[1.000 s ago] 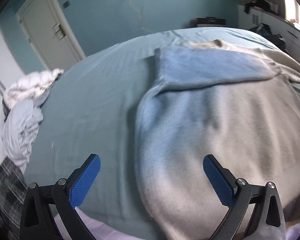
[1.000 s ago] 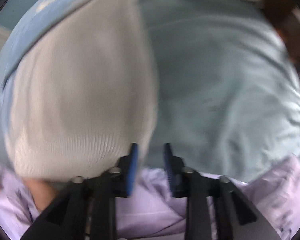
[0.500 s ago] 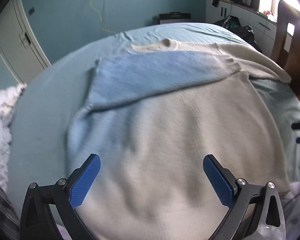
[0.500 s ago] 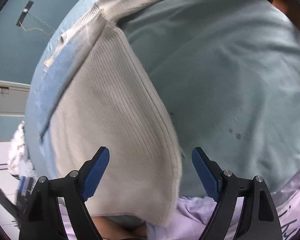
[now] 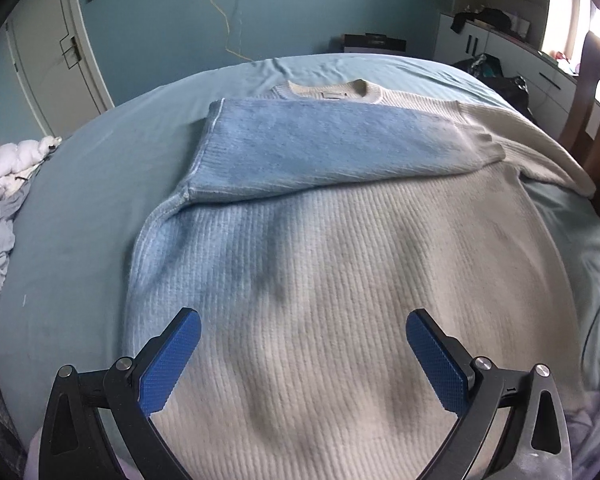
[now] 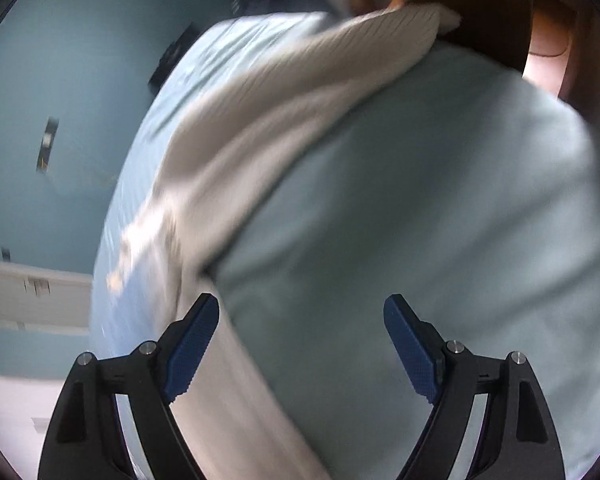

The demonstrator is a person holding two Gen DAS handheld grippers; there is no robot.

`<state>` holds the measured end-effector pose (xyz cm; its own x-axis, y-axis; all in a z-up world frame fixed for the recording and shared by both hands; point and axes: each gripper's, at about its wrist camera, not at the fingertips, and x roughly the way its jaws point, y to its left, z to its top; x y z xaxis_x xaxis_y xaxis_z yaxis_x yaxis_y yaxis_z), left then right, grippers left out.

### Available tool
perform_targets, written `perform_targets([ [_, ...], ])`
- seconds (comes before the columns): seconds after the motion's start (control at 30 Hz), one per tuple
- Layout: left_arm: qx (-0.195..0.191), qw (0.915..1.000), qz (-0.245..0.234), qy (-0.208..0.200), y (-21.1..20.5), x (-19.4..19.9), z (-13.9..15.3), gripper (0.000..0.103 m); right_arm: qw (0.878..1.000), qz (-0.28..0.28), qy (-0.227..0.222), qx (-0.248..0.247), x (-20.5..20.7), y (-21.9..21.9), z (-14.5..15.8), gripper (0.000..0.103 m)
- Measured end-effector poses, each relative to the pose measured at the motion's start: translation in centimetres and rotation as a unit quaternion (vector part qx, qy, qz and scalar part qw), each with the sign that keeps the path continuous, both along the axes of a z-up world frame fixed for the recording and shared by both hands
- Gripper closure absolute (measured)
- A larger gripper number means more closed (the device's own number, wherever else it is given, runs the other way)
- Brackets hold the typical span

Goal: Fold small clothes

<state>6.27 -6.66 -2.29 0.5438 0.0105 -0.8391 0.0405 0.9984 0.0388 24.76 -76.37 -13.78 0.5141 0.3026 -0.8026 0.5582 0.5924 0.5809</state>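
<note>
A knit sweater, blue fading to cream, lies flat on the bed, collar at the far end. Its left sleeve is folded across the chest. Its right sleeve lies out toward the bed's right edge; it also shows, blurred, in the right wrist view. My left gripper is open and empty above the sweater's lower body. My right gripper is open and empty over the sheet beside the sweater's right edge.
The light blue bed sheet surrounds the sweater. A pile of white and grey clothes lies at the bed's left edge. A wooden chair and white cabinets stand to the right. A door is at the far left.
My left gripper swung right from the bed's left side to over the sweater. My right gripper opened from nearly shut and moved up along the sweater's right edge toward the sleeve.
</note>
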Motion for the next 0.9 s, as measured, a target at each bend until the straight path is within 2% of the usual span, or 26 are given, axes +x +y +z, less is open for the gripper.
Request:
perform_targets([
  [0.07,0.004,1.0000,0.000,0.001,0.5,0.4,-0.3,0.000,0.999,-0.037,-0.010,0.023,0.6,-2.7,-0.7,0.021],
  [0.13,0.008,1.0000,0.004,0.001,1.1,0.9,-0.6,0.000,0.997,-0.068,-0.022,0.024,1.1,-4.6,-1.1,0.021],
  [0.2,0.007,0.9999,0.010,0.002,1.8,1.4,-1.0,0.000,0.996,-0.080,-0.041,-0.014,2.0,-5.9,-0.3,0.021],
  [0.3,0.013,0.9997,0.018,0.002,2.5,1.9,-1.5,0.000,0.992,-0.080,-0.046,-0.091,3.9,-6.7,0.4,0.021],
  [0.37,0.018,0.9996,0.022,0.002,2.7,2.0,-1.8,0.000,0.989,-0.080,-0.036,-0.118,5.1,-6.8,-0.2,0.021],
  [0.5,0.012,0.9995,0.027,0.010,3.3,2.3,-2.4,0.000,0.992,-0.089,-0.019,-0.091,7.9,-7.9,-2.8,0.024],
  [0.63,0.010,0.9995,0.030,0.010,3.6,2.5,-2.6,0.000,0.990,-0.106,0.023,-0.095,10.5,-9.1,-4.2,0.025],
  [0.7,0.013,0.9993,0.033,0.008,3.8,2.6,-2.6,0.000,0.986,-0.109,0.044,-0.119,11.8,-9.3,-4.5,0.026],
  [0.73,0.013,0.9993,0.035,0.009,3.9,2.7,-2.6,0.000,0.983,-0.111,0.049,-0.138,12.2,-9.3,-4.2,0.035],
  [0.77,0.013,0.9992,0.035,0.009,3.9,2.7,-2.7,0.000,0.980,-0.109,0.054,-0.158,12.8,-9.2,-3.7,0.071],
  [0.8,0.013,0.9992,0.036,0.008,4.0,2.7,-2.6,0.000,0.978,-0.105,0.056,-0.169,13.2,-9.1,-3.2,0.087],
  [0.83,0.013,0.9993,0.035,0.006,4.1,2.6,-2.6,0.000,0.976,-0.103,0.056,-0.182,13.6,-8.8,-2.7,0.094],
  [0.9,0.013,0.9993,0.034,0.005,4.4,2.4,-2.4,0.000,0.965,-0.094,0.044,-0.241,14.1,-7.4,0.0,0.096],
])
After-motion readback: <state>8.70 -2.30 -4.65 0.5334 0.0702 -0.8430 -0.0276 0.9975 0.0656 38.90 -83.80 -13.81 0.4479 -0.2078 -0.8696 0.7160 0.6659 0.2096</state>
